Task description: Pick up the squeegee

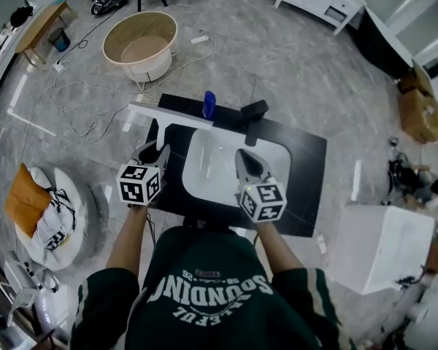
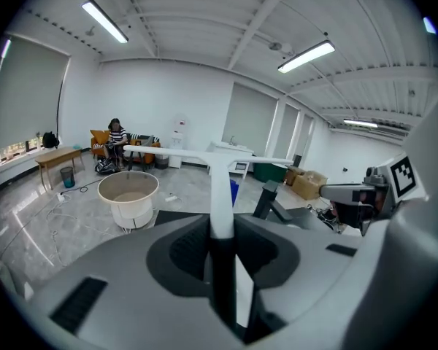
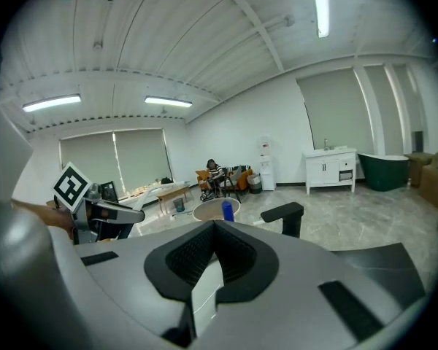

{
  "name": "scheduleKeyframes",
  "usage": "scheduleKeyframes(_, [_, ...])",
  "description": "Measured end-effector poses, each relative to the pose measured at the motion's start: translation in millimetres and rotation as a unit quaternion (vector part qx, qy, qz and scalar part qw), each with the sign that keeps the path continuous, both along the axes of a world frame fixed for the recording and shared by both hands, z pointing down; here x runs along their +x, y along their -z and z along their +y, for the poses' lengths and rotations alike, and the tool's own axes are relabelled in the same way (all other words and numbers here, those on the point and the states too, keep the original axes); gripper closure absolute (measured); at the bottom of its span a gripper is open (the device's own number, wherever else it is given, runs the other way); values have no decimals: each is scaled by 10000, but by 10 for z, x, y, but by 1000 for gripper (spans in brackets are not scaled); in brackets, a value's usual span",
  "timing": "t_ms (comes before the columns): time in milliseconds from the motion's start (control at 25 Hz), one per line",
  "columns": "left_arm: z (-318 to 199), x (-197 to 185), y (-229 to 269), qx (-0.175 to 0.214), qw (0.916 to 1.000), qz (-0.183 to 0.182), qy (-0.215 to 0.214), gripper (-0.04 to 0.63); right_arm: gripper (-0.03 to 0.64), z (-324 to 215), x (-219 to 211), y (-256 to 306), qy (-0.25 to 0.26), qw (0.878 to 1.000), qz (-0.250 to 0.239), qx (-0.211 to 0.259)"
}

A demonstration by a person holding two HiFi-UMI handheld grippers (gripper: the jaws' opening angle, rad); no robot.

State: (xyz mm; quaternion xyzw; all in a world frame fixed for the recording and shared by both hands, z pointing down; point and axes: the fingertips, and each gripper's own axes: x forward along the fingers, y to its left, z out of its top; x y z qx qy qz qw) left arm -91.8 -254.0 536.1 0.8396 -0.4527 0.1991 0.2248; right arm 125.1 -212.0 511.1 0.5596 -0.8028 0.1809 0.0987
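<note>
Fig.: your left gripper (image 2: 223,232) grips the squeegee (image 2: 220,192) by its handle, clear above the sink (image 1: 277,155). Right gripper (image 3: 208,232) is closed, empty, over the sink. Pickup looks approx. done.

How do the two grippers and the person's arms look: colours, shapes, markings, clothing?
The left gripper and the right gripper match: grey shells, black ribbed jaw faces narrowing to a point, and a white cube with black square markers on each. No cables show. The dark green shirt has white lettering and sleeves ending near the elbows.
</note>
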Motion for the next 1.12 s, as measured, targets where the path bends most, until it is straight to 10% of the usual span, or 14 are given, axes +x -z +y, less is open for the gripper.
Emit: scheduleKeyframes(1120, [60,223,267,431,9989,127,-149,508,617,186,350,271,-499,9957,604,497])
